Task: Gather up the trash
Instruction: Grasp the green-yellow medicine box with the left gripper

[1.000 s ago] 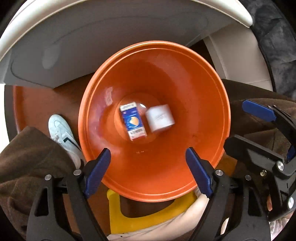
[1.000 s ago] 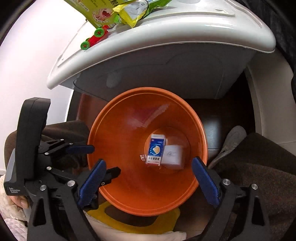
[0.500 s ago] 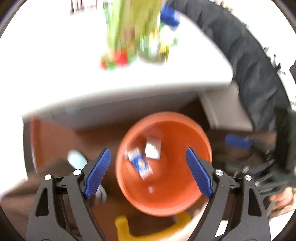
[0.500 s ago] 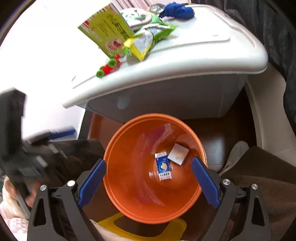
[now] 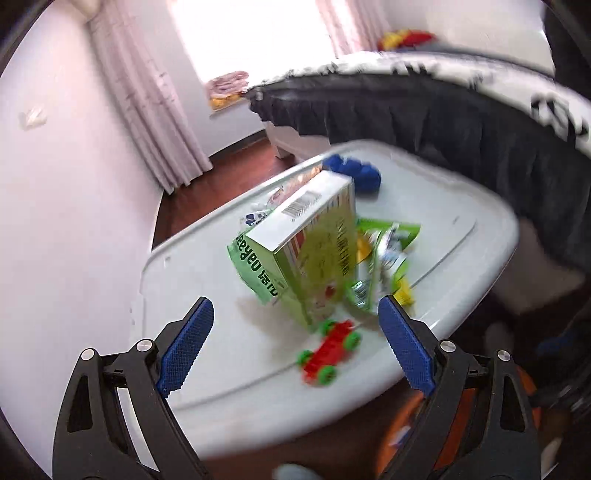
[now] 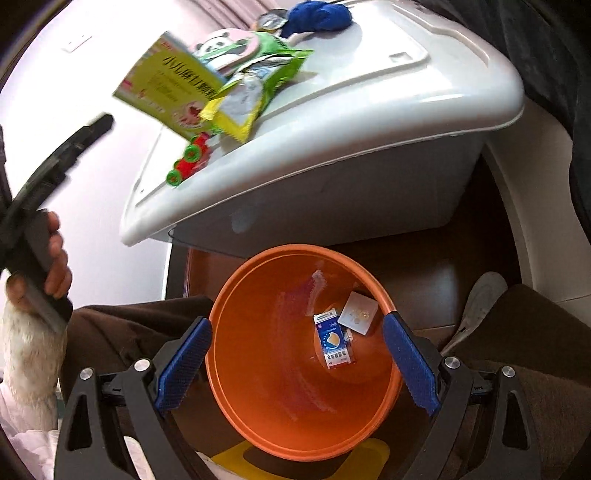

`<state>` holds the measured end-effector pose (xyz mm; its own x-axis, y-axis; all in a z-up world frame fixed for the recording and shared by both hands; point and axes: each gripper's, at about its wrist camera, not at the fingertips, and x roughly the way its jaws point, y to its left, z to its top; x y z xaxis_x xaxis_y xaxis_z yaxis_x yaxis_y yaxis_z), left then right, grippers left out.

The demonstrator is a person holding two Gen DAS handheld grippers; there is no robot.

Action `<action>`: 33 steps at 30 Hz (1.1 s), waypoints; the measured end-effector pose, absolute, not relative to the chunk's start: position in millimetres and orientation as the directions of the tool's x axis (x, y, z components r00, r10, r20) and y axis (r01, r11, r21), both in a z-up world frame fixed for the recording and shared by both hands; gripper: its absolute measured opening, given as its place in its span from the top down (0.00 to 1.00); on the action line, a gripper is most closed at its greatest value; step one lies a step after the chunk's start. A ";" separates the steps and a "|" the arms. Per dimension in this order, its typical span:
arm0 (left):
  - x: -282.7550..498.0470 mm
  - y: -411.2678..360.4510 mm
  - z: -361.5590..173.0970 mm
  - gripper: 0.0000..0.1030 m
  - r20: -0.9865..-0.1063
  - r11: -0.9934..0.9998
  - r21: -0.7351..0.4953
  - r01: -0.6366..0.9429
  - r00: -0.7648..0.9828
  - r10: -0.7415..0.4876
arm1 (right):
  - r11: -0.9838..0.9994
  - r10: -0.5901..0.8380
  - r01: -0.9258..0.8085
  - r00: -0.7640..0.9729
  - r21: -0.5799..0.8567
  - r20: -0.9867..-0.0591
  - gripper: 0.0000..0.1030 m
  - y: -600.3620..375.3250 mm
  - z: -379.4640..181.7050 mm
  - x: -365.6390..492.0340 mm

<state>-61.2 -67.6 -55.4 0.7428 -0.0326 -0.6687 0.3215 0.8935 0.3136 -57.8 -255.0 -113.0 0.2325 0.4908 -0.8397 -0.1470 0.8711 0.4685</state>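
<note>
1. My left claw [image 5: 295,347] has just been opening its jaws, nothing between them; the green cardboard box [image 5: 306,251] and torn green wrapper [image 5: 384,258] lie ahead on the white plastic worktop [image 5: 207,288].
2. My right claw [image 6: 297,363] gapes empty over the round orange plastic bin [image 6: 258,376], which holds a small blue-and-white carton [image 6: 334,343].

Red toy car [image 5: 330,350] with green wheels near the front edge of the white lid [image 5: 207,362]. Blue cloth [image 6: 320,15] at the lid's far end. Pink curtains [image 5: 147,110] by the bright window. Dark bed skirt [image 5: 461,122] behind the lid. White shoe [image 6: 476,306] on the brown floor [image 5: 221,173]. Brown trousers [image 6: 535,332] at right.
</note>
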 end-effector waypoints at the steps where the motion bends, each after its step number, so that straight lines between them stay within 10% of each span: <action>1: -52.8 -64.0 -55.9 0.14 -0.670 0.896 0.298 0.331 0.741 -0.051 | 0.871 0.490 -0.145 0.231 0.469 -0.840 0.11 -255.8 -114.0 -56.9; 14: 12.2 -67.5 -69.2 0.15 -0.673 0.884 0.111 0.454 0.689 -0.269 | 0.892 0.451 -0.086 0.204 0.443 -0.869 0.11 -258.9 -132.2 -42.6; 16: 12.9 -72.0 -70.4 0.25 -0.629 0.881 0.112 0.460 0.719 -0.296 | 0.892 0.451 -0.085 0.205 0.443 -0.869 0.11 -258.7 -132.9 -41.2; 19: 30.7 -75.9 -84.8 0.71 -0.697 0.870 0.004 0.492 0.626 -0.351 | 0.889 0.458 -0.101 0.208 0.446 -0.864 0.15 -255.9 -131.9 -39.8; 33: 6.4 -64.4 -41.4 0.74 -0.586 0.906 -0.003 0.423 0.734 -0.344 | 0.876 0.481 -0.185 0.274 0.445 -0.833 0.20 -251.8 -106.3 -41.0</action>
